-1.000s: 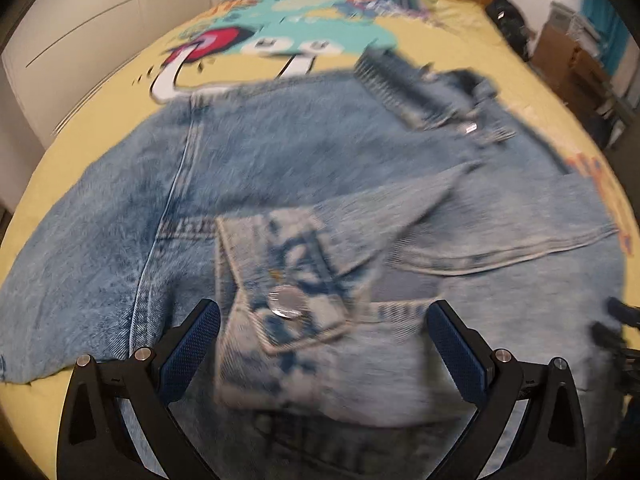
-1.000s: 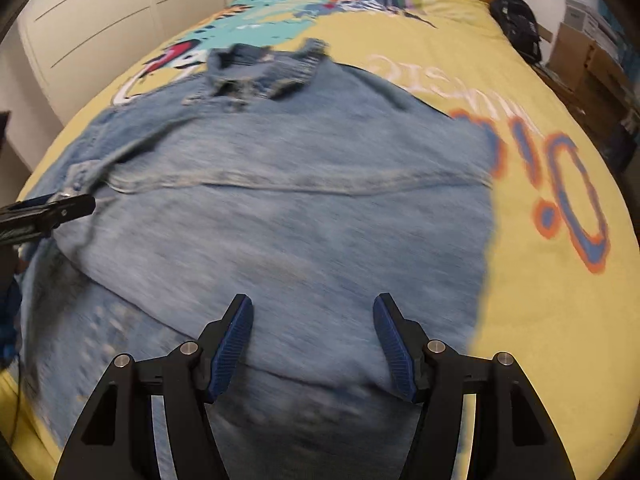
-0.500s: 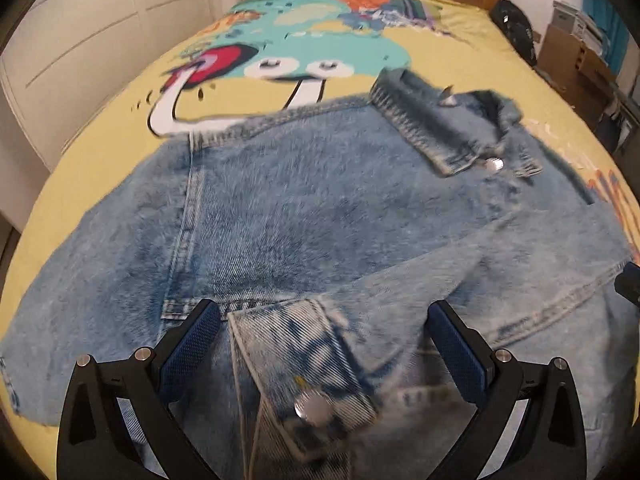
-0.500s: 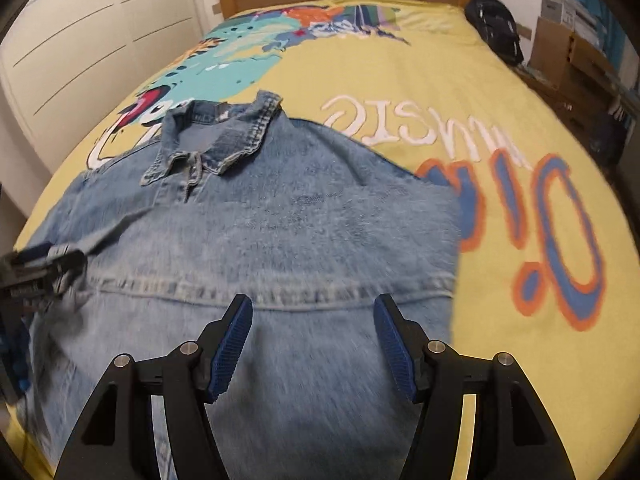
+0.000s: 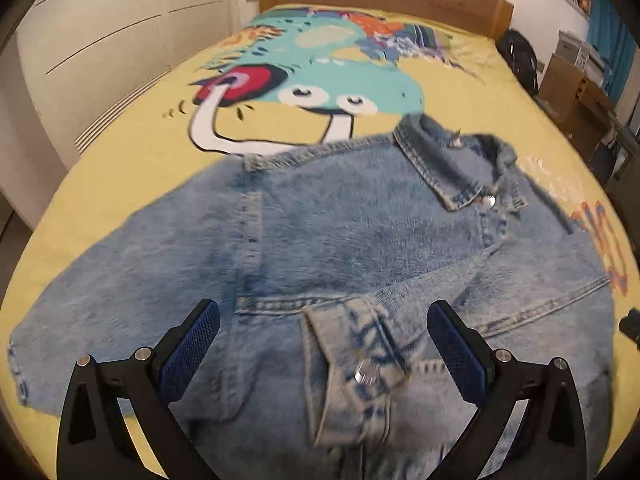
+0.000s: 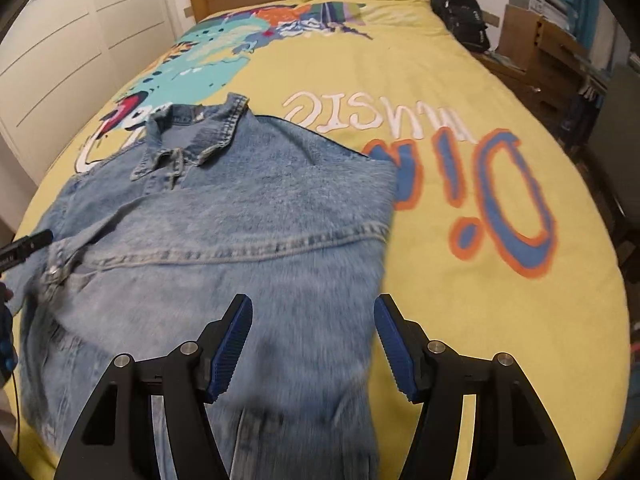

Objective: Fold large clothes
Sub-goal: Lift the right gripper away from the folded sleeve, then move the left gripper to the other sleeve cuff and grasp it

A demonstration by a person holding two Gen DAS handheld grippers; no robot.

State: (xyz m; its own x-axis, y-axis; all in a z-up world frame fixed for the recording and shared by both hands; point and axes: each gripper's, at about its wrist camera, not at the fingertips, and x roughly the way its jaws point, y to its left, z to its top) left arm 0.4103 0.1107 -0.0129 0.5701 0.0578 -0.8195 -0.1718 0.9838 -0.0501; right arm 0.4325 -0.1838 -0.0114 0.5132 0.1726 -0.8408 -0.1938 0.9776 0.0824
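Hovering agape, both tongs (left [image 5: 323, 338], right [image 6: 313, 342]) grip nothing above denim jacket [image 6: 224, 224].

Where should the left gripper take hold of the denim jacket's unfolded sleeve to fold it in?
Probably at the far end of the sleeve lying flat toward the bed's left side. Bring the open left gripper down from the outer edge and pinch the end. The other sleeve's cuff already lies folded across the denim jacket.

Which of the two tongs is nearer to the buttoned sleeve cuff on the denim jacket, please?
Left. The left tongs hang open right over the sleeve cuff, which shows between their fingers. The right tongs hover open over the denim jacket, off to the cuff's side.
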